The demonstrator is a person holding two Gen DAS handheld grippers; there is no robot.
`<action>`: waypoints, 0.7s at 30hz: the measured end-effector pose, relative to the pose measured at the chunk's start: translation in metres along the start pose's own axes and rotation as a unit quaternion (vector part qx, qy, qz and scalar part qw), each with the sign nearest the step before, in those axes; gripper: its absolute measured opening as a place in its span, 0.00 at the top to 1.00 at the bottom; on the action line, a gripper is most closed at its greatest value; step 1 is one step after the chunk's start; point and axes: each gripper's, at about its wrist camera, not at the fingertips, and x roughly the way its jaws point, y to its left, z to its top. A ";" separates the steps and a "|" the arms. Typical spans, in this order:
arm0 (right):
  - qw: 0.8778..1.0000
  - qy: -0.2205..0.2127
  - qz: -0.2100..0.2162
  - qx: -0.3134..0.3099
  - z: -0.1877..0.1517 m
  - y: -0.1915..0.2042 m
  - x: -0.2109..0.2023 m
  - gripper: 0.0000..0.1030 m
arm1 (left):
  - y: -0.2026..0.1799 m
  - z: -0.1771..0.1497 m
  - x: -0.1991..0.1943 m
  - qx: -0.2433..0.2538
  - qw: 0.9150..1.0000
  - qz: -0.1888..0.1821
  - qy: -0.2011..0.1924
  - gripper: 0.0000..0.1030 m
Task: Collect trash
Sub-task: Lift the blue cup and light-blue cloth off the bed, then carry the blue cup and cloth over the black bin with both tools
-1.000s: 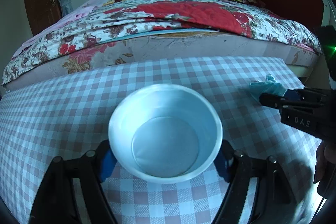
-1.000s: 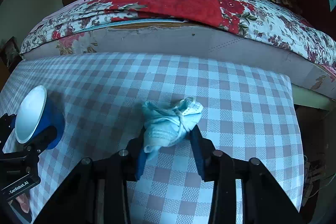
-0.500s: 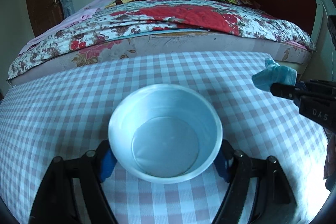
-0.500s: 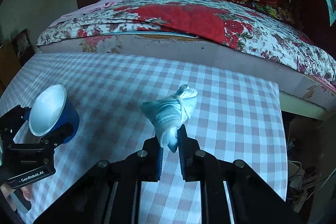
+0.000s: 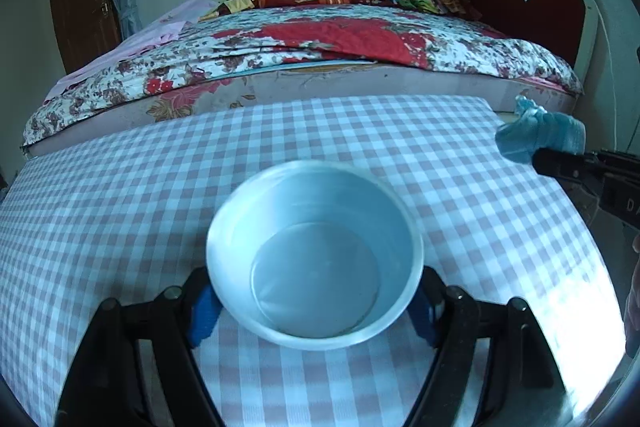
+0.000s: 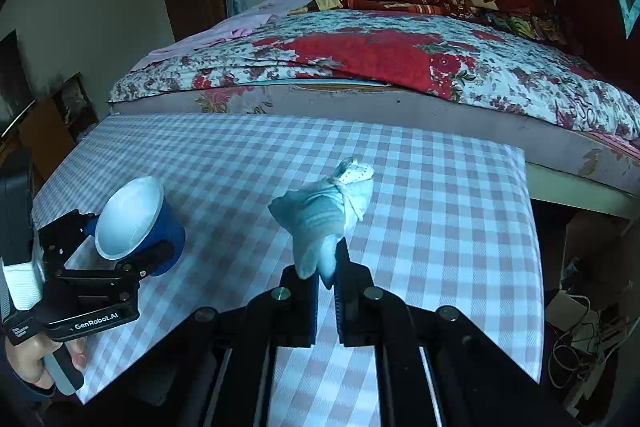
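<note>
My left gripper (image 5: pixel 314 291) is shut on a blue cup with a white inside (image 5: pixel 315 253); the cup is empty and held over the checked table. In the right wrist view the same cup (image 6: pixel 138 225) sits in the left gripper (image 6: pixel 128 247) at the left. My right gripper (image 6: pixel 327 267) is shut on a crumpled pale blue face mask (image 6: pixel 326 217), held above the table's middle. In the left wrist view the mask (image 5: pixel 538 135) and the right gripper (image 5: pixel 540 157) are at the far right, beyond the table's right edge and apart from the cup.
The pink-and-white checked table (image 5: pixel 120 195) runs up to a bed with a floral cover (image 5: pixel 320 43) behind it. The table's right edge (image 6: pixel 532 227) drops to a floor with cables and boxes (image 6: pixel 580 327). A dark cabinet (image 6: pixel 52 123) stands at the left.
My right gripper closed on the mask and lifted it off the table. The left gripper with the cup rose a little and stays shut.
</note>
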 end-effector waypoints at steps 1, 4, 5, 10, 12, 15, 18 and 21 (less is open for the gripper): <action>1.000 -0.003 -0.003 -0.004 -0.005 0.002 -0.011 0.94 | -0.003 -0.003 -0.007 0.004 1.000 0.000 -0.001 0.25; 1.000 -0.010 -0.009 -0.007 -0.017 0.006 -0.040 0.94 | -0.011 -0.014 -0.031 0.009 1.000 -0.004 -0.008 0.25; 1.000 -0.013 -0.010 -0.005 -0.023 0.008 -0.052 0.94 | -0.013 -0.017 -0.038 0.010 1.000 -0.006 -0.009 0.25; 1.000 -0.021 -0.020 0.004 -0.047 0.012 -0.097 0.94 | -0.031 -0.032 -0.075 0.018 0.999 -0.020 -0.018 0.25; 0.999 -0.025 -0.024 0.010 -0.060 0.012 -0.117 0.94 | -0.042 -0.038 -0.091 0.027 0.999 -0.028 -0.024 0.25; 0.999 -0.033 -0.026 0.023 -0.079 0.012 -0.144 0.94 | -0.058 -0.048 -0.112 0.041 0.998 -0.042 -0.033 0.25; 0.998 -0.039 -0.032 0.033 -0.097 0.011 -0.169 0.94 | -0.077 -0.059 -0.130 0.057 0.996 -0.058 -0.040 0.25; 0.997 -0.047 -0.043 0.041 -0.116 0.011 -0.192 0.94 | -0.097 -0.069 -0.146 0.071 0.993 -0.078 -0.046 0.25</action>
